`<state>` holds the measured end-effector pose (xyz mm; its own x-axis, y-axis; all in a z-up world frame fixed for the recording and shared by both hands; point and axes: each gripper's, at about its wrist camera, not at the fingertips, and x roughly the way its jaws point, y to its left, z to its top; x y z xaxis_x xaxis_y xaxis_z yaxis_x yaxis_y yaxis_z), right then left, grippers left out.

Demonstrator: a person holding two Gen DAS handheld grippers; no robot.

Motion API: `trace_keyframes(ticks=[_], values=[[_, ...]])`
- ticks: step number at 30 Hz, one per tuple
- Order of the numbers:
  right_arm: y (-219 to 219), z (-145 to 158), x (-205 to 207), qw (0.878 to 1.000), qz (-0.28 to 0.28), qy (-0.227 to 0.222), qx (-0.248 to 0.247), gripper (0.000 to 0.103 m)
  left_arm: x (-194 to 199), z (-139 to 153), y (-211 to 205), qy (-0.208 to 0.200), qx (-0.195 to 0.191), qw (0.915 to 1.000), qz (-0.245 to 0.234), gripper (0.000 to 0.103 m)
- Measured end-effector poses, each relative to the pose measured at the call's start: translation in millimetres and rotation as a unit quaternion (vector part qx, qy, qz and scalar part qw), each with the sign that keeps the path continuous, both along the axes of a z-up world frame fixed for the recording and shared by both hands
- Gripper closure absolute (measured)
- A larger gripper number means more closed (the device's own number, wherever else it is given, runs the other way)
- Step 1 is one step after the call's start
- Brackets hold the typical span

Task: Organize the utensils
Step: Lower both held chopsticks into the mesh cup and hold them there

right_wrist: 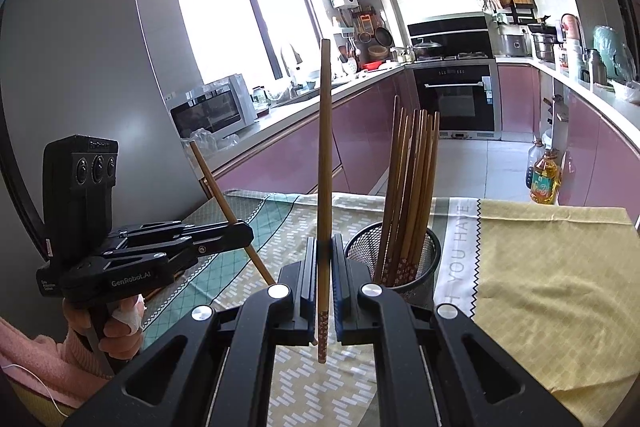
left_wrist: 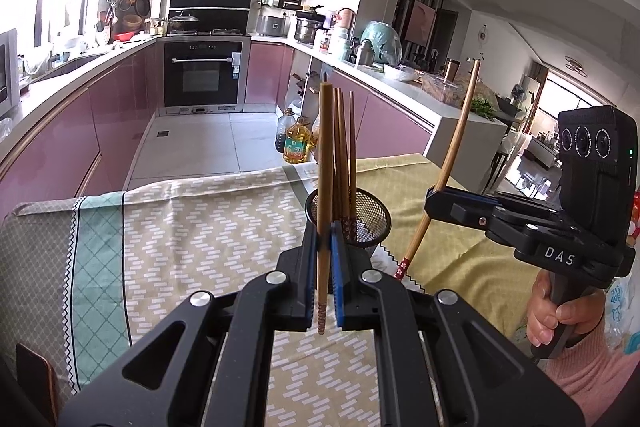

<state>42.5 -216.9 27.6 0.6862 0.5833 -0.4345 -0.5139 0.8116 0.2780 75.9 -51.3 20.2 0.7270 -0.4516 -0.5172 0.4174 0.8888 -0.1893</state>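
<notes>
Chopsticks, one per gripper. Left gripper (left_wrist: 325,239) is clamped on a near-upright chopstick (left_wrist: 325,163), patterned end down. Right gripper (right_wrist: 325,251) is clamped likewise on a second chopstick (right_wrist: 324,155). Mesh holder (right_wrist: 430,247) stands on the cloth-covered bench (right_wrist: 540,267) at one o'clock from the right gripper, just beside it, holding a bundle of chopsticks (right_wrist: 412,179).

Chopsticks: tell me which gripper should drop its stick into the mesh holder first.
Probably the left gripper: its chopstick stands nearly upright close beside the mesh holder. The right gripper holds its chopstick tilted and farther from the rim.
</notes>
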Motion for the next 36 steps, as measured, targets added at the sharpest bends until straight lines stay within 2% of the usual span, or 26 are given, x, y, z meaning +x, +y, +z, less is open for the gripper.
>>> trace_keyframes(ticks=[36], values=[[-2.5, 18.0, 11.1, 1.000, -0.008, -0.024, 0.002, 0.097, 10.5, 27.1, -17.2, -0.036, 0.013, 0.9992, -0.008, 0.096]])
